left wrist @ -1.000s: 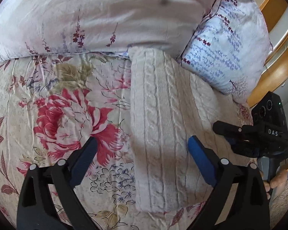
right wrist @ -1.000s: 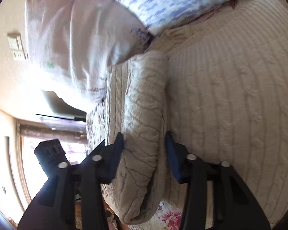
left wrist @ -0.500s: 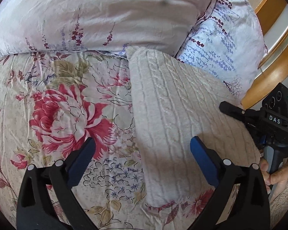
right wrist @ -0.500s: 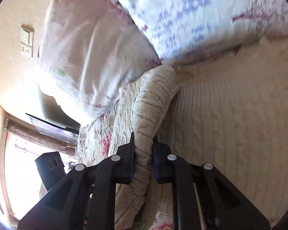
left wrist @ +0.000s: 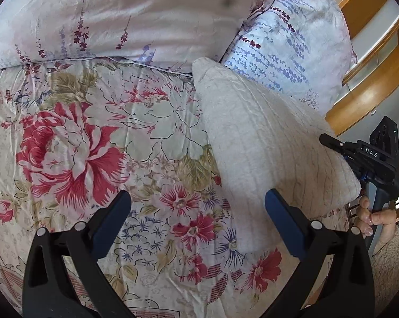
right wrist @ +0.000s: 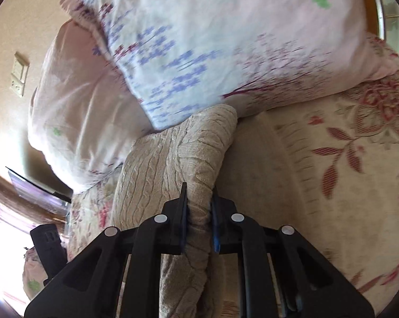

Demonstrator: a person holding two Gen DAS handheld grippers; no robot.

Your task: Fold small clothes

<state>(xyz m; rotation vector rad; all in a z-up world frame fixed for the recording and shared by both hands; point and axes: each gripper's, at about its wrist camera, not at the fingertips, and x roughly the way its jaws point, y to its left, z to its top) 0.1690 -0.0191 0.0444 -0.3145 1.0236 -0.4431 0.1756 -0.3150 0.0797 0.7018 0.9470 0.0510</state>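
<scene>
A cream cable-knit garment (left wrist: 265,148) lies folded on the floral bedspread (left wrist: 93,145), its right side lifted off the bed. My right gripper (right wrist: 199,212) is shut on the garment's folded edge (right wrist: 196,159) and holds it raised; it also shows at the right of the left wrist view (left wrist: 369,156). My left gripper (left wrist: 198,212) is open and empty, hovering above the bedspread, its right finger (left wrist: 284,220) in front of the garment's near end.
Two pillows (left wrist: 146,13) (left wrist: 292,39) lie at the head of the bed, touching the garment's far end. A wooden bed frame (left wrist: 358,100) runs along the right. A wall switch (right wrist: 19,76) is on the wall.
My right gripper closed on the garment's folded edge and lifted it up and to the right. The garment's right side rose off the bed. My left gripper stayed open and drew back slightly.
</scene>
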